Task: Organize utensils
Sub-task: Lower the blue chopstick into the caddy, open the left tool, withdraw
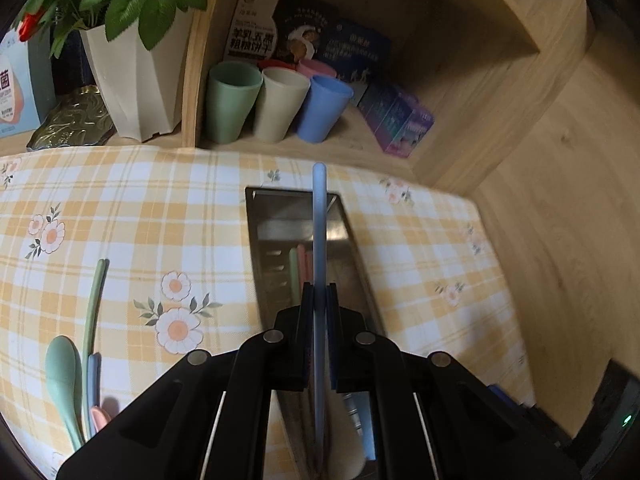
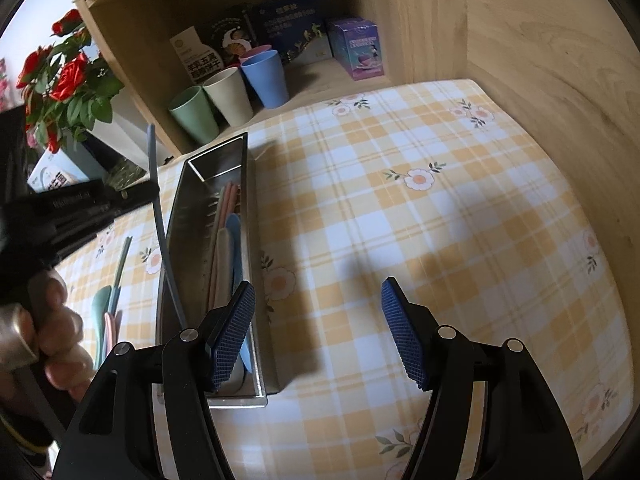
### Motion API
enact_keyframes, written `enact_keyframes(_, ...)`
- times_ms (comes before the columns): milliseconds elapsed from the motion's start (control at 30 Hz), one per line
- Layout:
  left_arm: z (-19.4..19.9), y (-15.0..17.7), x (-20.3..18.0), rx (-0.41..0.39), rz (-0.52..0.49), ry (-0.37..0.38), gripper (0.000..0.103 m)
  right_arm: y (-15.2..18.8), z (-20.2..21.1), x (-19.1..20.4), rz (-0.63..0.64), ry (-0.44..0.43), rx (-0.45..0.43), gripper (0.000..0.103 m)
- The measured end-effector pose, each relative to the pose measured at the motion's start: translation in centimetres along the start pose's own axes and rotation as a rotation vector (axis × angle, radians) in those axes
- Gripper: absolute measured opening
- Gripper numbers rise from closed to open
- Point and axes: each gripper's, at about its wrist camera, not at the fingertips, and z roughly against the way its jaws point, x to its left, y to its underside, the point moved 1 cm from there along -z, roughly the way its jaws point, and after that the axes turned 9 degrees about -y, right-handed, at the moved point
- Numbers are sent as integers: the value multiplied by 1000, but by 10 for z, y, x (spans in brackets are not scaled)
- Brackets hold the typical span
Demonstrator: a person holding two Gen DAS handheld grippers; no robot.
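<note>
My left gripper (image 1: 319, 292) is shut on a long thin blue utensil (image 1: 319, 240), which points away over the steel tray (image 1: 348, 248). Green and pink sticks (image 1: 300, 268) lie inside the tray. A green spoon (image 1: 62, 368), a green stick (image 1: 94, 304) and blue and pink pieces lie on the checked cloth to the left. In the right wrist view my right gripper (image 2: 318, 300) stands open with nothing between its pads, its left pad (image 2: 234, 332) over the tray's near end. The tray (image 2: 256, 240) holds a blue spoon (image 2: 234, 232) and pink sticks (image 2: 228, 200). The blue utensil (image 2: 160, 216) slants beside the tray's left wall.
A wooden shelf behind the cloth holds green, beige and blue cups (image 1: 276, 104), boxes (image 1: 400, 124) and a pale plant pot (image 1: 132, 80). A wooden wall (image 2: 560, 80) bounds the right side. A hand (image 2: 60, 320) grips the left tool.
</note>
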Motion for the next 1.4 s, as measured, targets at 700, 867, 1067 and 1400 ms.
enact_keyframes(700,37,-1,3,43,-175,49,58,8,13,21,-13,-47,-3,72)
enact_keyframes(867,73,-5,42,-11,-219,30,71,13,16,37,-23,-90,-24,86)
enact_keyframes(1067,108,11,109,-46,-240,-54,90,21,17,63,-10,-109,-50,88)
enact_keyframes(1400,103,70,182,34,-154,-152,81,45,13,112,10,-161,-57,88)
